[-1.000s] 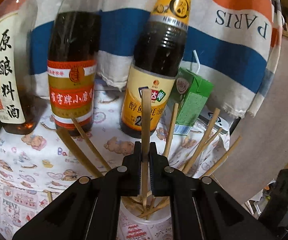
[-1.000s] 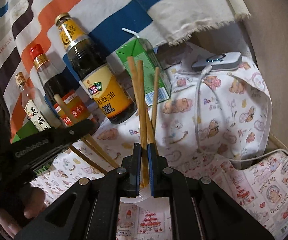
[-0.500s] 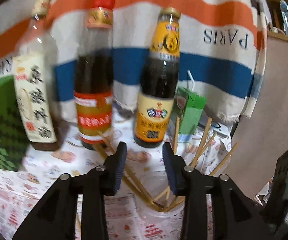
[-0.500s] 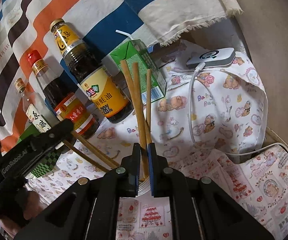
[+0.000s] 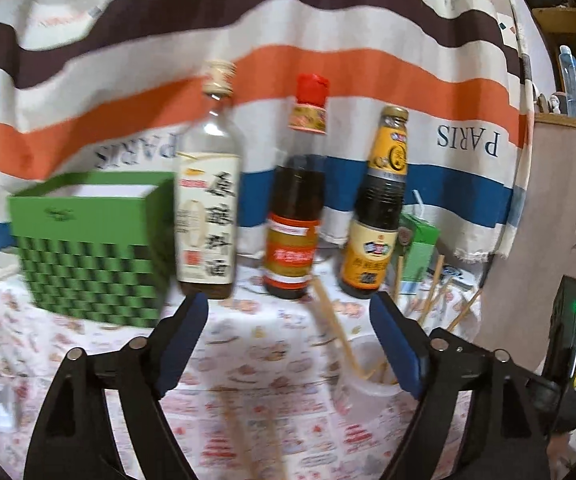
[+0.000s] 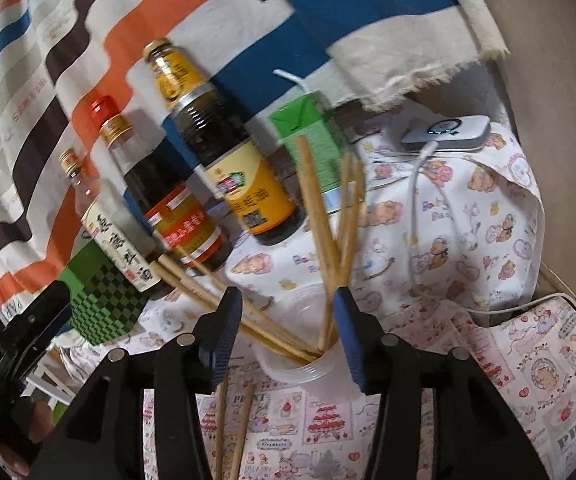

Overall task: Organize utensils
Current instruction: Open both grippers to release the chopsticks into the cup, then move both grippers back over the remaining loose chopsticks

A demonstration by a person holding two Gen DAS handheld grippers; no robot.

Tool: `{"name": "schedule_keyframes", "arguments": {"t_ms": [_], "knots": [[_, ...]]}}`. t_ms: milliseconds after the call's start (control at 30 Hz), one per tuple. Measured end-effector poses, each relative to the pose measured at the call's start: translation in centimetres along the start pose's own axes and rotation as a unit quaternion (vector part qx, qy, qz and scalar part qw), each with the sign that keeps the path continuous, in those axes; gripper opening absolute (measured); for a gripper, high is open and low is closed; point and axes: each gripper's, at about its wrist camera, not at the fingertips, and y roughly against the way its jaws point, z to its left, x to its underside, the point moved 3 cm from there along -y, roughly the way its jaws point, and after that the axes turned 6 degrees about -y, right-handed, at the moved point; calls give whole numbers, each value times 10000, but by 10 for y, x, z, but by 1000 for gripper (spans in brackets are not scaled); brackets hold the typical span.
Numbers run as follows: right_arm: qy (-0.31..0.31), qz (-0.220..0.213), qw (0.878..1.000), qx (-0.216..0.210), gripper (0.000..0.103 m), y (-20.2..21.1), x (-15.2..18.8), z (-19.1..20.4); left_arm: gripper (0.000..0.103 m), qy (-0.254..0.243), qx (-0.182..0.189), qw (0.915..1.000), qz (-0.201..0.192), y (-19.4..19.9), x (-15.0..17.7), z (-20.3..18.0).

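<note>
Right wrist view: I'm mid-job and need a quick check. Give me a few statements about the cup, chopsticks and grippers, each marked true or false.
1. The clear plastic cup holds several chopsticks. True.
2. The right gripper is clamped on a chopstick. False: its jaws are opening, and the pads press on nothing.
3. Two chopsticks lie on the tablecloth in front of the cup. True.
4. The green drink carton lies on its side. False: it stands upright behind the cup, straw up.
5. The left gripper carries a chopstick. False: its jaws are opening with nothing gripped between them.
6. Three sauce bottles stand along the striped cloth. True.
</note>
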Motion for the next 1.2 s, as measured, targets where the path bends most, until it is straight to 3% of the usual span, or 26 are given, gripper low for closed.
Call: {"name": "schedule_keyframes", "arguments": {"t_ms": [200, 300, 433, 567, 700, 933, 1200], "knots": [[337, 99, 9993, -108, 52, 1, 13, 24, 96, 8, -327, 9994, -113, 34, 18, 23], [503, 48, 9987, -117, 53, 7, 17, 34, 96, 164, -438, 9984, 317, 35, 34, 35], [869, -101, 9960, 167, 53, 15, 22, 45, 96, 262, -623, 9972, 308, 40, 52, 48], [974, -5, 9952, 137, 53, 21, 29, 51, 97, 268, -839, 9959, 224, 40, 65, 59], [1145, 66, 9934, 75, 55, 18, 45, 57, 98, 693, -894, 9929, 356, 33, 81, 74], [1314, 635, 9889, 280, 55, -10, 77, 55, 98, 774, -1390, 9853, 621, 16, 104, 86], [1553, 1133, 9792, 650, 55, -34, 107, 56, 98, 928, -1376, 9826, 831, 7, 114, 90]]}}
